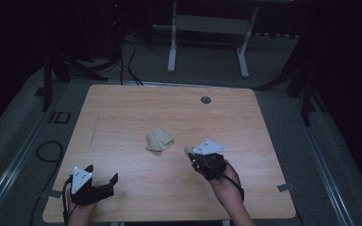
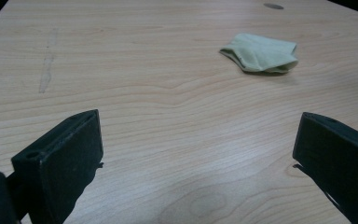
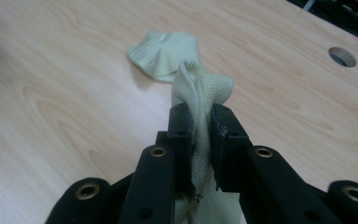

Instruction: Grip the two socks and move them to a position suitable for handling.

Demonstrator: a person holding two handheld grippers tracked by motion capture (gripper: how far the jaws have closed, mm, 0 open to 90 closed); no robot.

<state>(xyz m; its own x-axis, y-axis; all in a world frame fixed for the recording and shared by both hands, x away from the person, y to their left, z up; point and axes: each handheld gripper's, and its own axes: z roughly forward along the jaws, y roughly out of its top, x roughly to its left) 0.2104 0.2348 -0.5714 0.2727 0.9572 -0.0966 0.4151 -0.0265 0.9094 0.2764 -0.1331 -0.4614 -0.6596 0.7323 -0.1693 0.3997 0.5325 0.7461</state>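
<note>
Clamping a pale green cloth [image 3: 200, 88] between its two black jaws, the right gripper [image 3: 200, 116] is closed tight on the fabric, which bunches up above the pads and hangs down below them in the right gripper view. From the high view, this right gripper [image 1: 194, 157] sits right of the table's middle, a small bit of the cloth [image 1: 187, 149] showing at its tip and the person's hand behind it.

The left gripper [image 1: 101, 178] rests near the front left corner of the wooden table [image 1: 136, 108]. Its jaws stand wide apart with nothing between them but bare tabletop, as the left gripper view shows, and they touch no cloth.

A second pale green cloth [image 1: 159, 140], folded into a small bundle, lies alone near the middle of the table, just beyond and left of the right gripper and well apart from the left one.

Counted: two grippers, two pale green cloths (one held, one lying loose), one table with one round hole [image 1: 205, 100] near its far edge
</note>
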